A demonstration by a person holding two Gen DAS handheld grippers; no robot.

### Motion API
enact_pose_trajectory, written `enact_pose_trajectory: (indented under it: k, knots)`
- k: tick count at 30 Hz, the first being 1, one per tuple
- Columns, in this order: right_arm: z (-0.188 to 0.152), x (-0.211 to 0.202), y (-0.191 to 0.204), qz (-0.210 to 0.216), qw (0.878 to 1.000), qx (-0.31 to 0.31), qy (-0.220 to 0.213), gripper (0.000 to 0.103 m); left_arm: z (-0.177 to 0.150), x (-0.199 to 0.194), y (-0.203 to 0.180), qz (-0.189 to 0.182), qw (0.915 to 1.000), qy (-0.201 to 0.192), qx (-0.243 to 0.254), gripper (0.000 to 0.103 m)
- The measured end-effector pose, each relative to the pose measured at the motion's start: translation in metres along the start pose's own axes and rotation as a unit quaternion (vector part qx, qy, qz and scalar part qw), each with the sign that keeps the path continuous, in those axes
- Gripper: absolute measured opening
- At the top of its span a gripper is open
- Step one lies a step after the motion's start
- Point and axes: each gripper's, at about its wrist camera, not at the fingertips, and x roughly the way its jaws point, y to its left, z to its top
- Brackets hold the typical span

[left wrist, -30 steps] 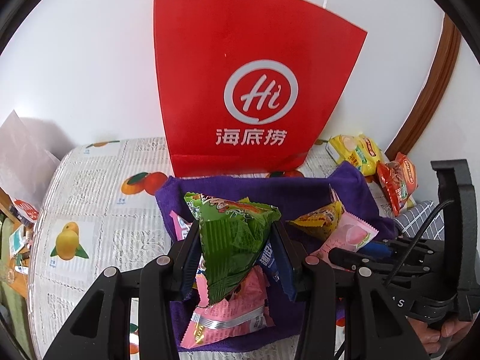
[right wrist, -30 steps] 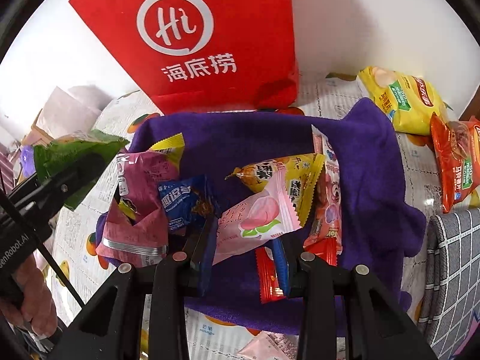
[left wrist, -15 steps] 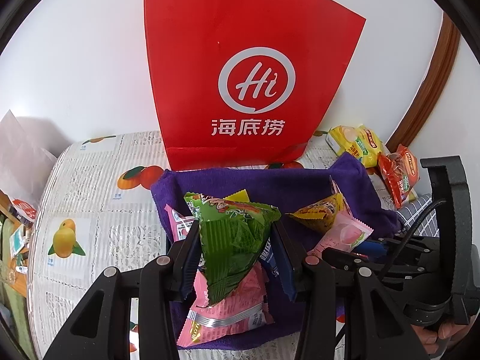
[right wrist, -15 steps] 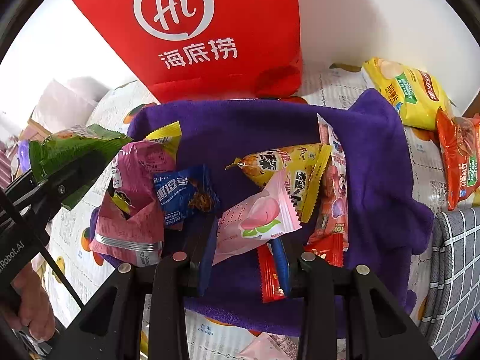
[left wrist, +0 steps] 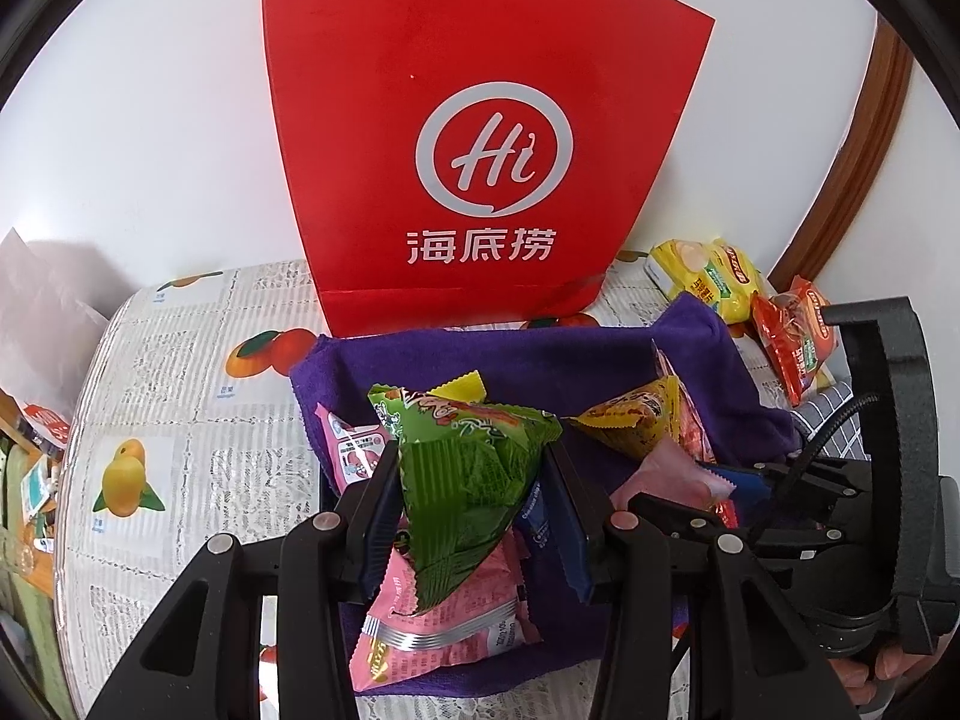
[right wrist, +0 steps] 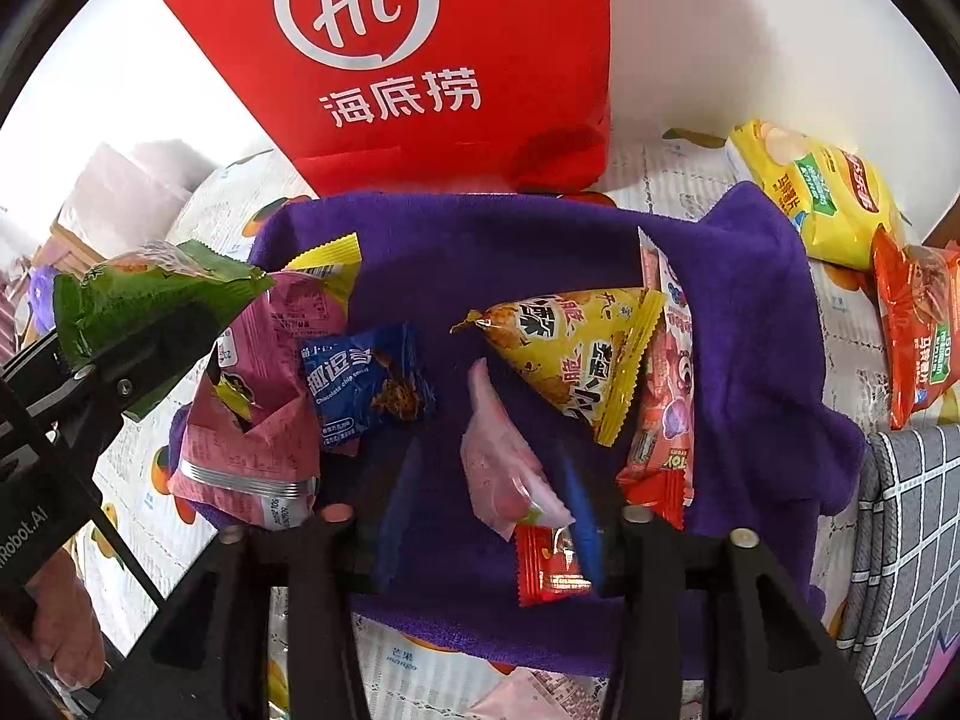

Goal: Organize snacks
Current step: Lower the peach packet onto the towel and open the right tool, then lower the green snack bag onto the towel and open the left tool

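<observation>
My left gripper is shut on a green snack packet and holds it above the purple cloth; it also shows in the right wrist view. My right gripper is open. A pale pink peach packet lies loose between its fingers, tilted, on the cloth. On the cloth lie a yellow triangular packet, a blue cookie packet, a pink bag, a long pink packet and a small red packet.
A red paper bag stands upright against the wall behind the cloth. A yellow chip bag and an orange-red chip bag lie at the right. A grey checked cushion is at the right edge. The tablecloth has fruit prints.
My right gripper has opened and the pink peach packet has slipped loose and turned edge-on. Both grippers have moved slightly closer to the red bag. The left still holds the green packet.
</observation>
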Motion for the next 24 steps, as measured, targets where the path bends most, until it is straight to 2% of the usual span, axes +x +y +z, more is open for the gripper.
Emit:
enact_pose_trajectory:
  k: [13, 24]
  knots:
    - [0.000, -0.026, 0.008, -0.001, 1.000, -0.014, -0.028, 0.055, -0.003, 0.003, -0.005, -0.004, 1.0000, 0.005, 0.006, 0.043]
    - [0.002, -0.045, -0.005, 0.002, 0.999, 0.007, -0.045, 0.057, -0.004, 0.005, -0.005, -0.013, 0.9999, 0.010, 0.003, 0.043]
